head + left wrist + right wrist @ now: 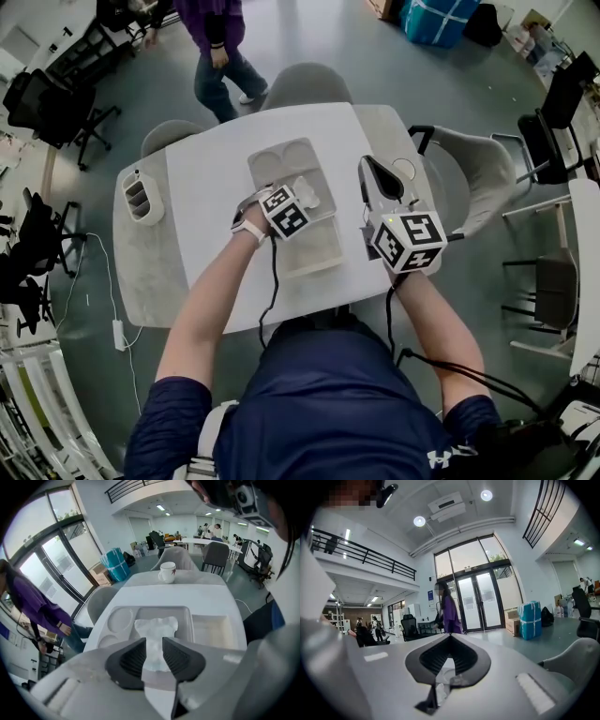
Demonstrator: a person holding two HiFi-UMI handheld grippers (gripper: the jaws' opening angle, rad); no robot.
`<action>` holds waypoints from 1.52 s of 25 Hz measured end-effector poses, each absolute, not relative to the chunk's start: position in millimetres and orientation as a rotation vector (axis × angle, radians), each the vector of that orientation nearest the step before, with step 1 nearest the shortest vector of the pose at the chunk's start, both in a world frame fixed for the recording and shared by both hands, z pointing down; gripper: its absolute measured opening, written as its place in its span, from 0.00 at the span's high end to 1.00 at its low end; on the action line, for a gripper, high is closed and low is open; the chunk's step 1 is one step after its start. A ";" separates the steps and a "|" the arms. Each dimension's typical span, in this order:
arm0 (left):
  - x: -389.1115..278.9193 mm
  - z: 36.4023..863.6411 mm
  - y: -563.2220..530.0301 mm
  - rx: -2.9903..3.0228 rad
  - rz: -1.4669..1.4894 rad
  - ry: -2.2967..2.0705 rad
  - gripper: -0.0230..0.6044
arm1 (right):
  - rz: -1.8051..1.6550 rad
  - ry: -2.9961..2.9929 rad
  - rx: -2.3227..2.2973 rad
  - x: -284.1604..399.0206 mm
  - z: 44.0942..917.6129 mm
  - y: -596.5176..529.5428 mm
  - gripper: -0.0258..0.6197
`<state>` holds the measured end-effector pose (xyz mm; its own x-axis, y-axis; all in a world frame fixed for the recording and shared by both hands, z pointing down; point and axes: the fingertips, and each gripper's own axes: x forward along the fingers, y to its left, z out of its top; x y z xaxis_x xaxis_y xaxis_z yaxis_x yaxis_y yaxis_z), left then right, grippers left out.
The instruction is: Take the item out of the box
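— Risk first: what worries you most here?

— Grip. The left tool (153,644) hangs over the box (161,607) with its jaws spread only a little, and the item (157,626) lies in the middle compartment, its near end showing in that narrow gap. It looks like something soft, white and crinkled. I cannot tell whether the pads touch it yet. If they close on just a loose edge, I'd expect it to slide out or tear on the way up.

— And the box itself?

— It looks like a shallow, light moulded tray lying loose on the worktop (178,592). Nothing holds it down. If the item sits snug against the compartment walls, the box could rise or skid along with it.

— Couldn't the other hand steady it?

— Not as it stands. The right tool (450,638) has its jaws pressed together on nothing and points out across the room, off to the box's right side.

— Anything close by to knock?

— The mug (405,169). From the head view it stands just beside the right tool's front end, so a careless swing towards the box might tip it.

— Best guard, then?

— Probably a deeper bite on the item's bulk and a straight, slow lift.
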<state>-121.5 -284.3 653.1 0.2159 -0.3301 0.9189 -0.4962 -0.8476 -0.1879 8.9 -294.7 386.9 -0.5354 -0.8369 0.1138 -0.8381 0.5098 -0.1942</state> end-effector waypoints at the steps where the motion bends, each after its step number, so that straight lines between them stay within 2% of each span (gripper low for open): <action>1: -121.8 642.5 -284.7 2.347 1.664 -0.830 0.78 | 0.353 -2.727 1.509 9.2 385.8 -295.0 0.96; 14: -158.7 454.5 -278.9 2.443 0.695 -1.459 0.78 | 0.352 -2.764 1.433 -3.5 381.5 -293.4 0.96; 19: -176.0 396.5 -258.2 2.443 0.368 -1.596 0.81 | 0.395 -2.805 1.378 -17.4 378.3 -287.9 0.96; 21: -183.3 376.7 -247.8 2.450 0.268 -1.621 0.85 | 0.397 -2.830 1.354 -27.3 372.2 -283.1 0.96; 26: -208.0 355.1 -224.8 2.413 0.121 -1.717 0.95 | 0.369 -2.857 1.294 -51.0 362.9 -268.5 0.96; 38: -253.8 341.0 -206.0 2.315 0.013 -1.875 0.96 | 0.014 -2.920 1.244 -72.6 320.7 -246.9 0.96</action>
